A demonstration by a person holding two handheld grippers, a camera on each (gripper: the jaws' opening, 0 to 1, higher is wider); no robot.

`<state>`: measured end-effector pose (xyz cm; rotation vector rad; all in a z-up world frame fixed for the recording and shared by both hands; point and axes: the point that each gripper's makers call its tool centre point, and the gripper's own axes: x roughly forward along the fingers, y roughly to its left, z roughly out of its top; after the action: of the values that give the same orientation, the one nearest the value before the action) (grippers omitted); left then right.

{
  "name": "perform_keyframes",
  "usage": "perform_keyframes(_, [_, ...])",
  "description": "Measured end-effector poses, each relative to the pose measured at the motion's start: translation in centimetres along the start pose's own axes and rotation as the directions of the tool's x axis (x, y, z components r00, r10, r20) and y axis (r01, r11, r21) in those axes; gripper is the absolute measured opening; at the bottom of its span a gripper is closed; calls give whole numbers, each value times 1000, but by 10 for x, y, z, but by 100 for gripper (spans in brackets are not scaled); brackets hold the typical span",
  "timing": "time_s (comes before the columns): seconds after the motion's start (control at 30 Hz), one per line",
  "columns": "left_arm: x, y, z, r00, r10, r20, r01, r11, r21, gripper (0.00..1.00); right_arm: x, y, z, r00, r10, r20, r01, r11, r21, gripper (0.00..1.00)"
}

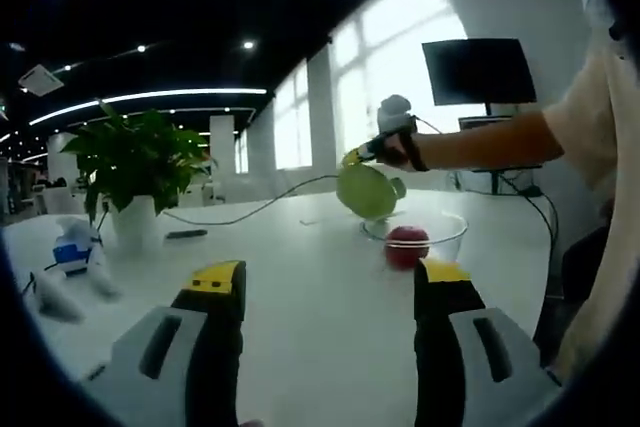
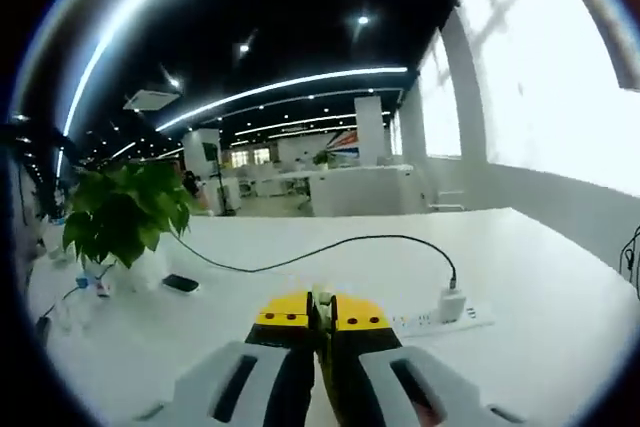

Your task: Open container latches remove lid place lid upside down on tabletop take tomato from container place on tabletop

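In the left gripper view a clear round container (image 1: 440, 230) stands on the white table (image 1: 300, 287) with a red tomato (image 1: 406, 245) inside it. Just above and left of it hangs the green lid (image 1: 366, 190), tilted on edge, with the right gripper (image 1: 352, 158) shut on its upper rim and a person's hand behind it. My left gripper (image 1: 330, 277) is open close to the table, its jaws wide apart and the tomato just beyond the right jaw. In the right gripper view the right gripper (image 2: 322, 313) pinches a thin pale edge of the lid (image 2: 322, 297).
A potted plant (image 1: 135, 162) (image 2: 120, 212) stands at the left, with a black phone (image 1: 186, 234) (image 2: 180, 283) beside it. A blue and white object (image 1: 75, 252) lies at the near left. A power strip (image 2: 445, 315) with a black cable lies ahead. A monitor (image 1: 478, 72) stands at the far right.
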<state>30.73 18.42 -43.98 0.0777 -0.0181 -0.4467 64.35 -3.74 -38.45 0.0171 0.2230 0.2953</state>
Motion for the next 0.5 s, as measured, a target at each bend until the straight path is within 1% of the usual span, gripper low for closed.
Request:
perform_keyframes(0.07, [0, 1, -1, 1000, 2, -1, -2, 1000, 1, 63, 5, 11, -6, 1000, 5, -11, -5, 1000, -12, 1])
perform_keyframes(0.17, [0, 1, -2, 1000, 2, -8, -2, 1000, 12, 63, 12, 22, -14, 1000, 16, -27, -16, 1000, -1, 1])
perform_keyframes(0.33, [-3, 1, -5, 1000, 3, -8, -3, 1000, 5, 63, 19, 42, -32, 998, 31, -54, -34, 998, -53, 1])
perform_keyframes(0.5, [-5, 0, -11, 1000, 6, -15, -6, 1000, -2, 63, 27, 53, -43, 997, 26, -71, -32, 996, -84, 1])
